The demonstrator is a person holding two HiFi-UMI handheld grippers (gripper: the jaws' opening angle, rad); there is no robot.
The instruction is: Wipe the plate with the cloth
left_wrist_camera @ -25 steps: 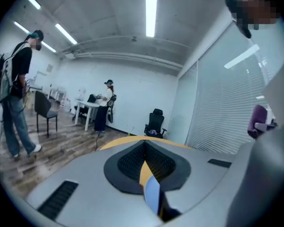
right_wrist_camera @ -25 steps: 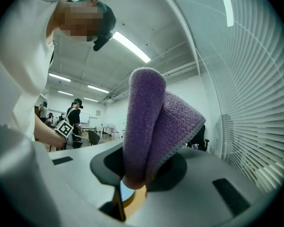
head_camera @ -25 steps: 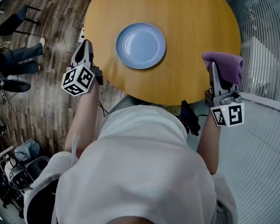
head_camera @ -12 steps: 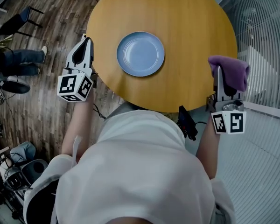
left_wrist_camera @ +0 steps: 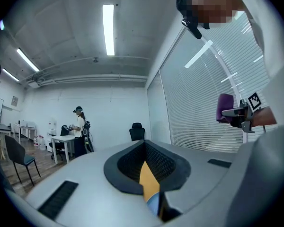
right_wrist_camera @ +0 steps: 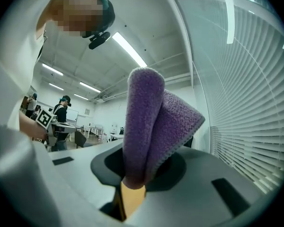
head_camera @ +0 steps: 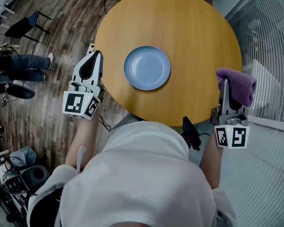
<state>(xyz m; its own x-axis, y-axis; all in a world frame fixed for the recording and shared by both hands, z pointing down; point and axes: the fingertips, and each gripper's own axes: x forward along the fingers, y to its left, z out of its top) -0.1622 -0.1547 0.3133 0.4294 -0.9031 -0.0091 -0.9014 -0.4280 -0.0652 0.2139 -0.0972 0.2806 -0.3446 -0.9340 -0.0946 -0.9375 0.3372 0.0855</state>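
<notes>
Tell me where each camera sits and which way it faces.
Head view: on the person's head, facing steeply down at the round wooden table and pale blue plate; white-shirted torso, left tongs, right tongs.
Left gripper view: on the left tongs, facing level across the room; sleeve at right.
Right gripper view: on the right tongs, level, past the clamped purple cloth; left hand at left.
Shared: each gripper view shows the opposite tongs.

A round wooden table (head_camera: 180, 27) is standing on plank flooring (head_camera: 61, 13). Left of the table, a dark chair (head_camera: 22, 26) is sitting, and someone's jeans-clad legs (head_camera: 26, 63) are stretching out nearby. Right of the table, slatted blinds (head_camera: 270, 41) are running alongside.
</notes>
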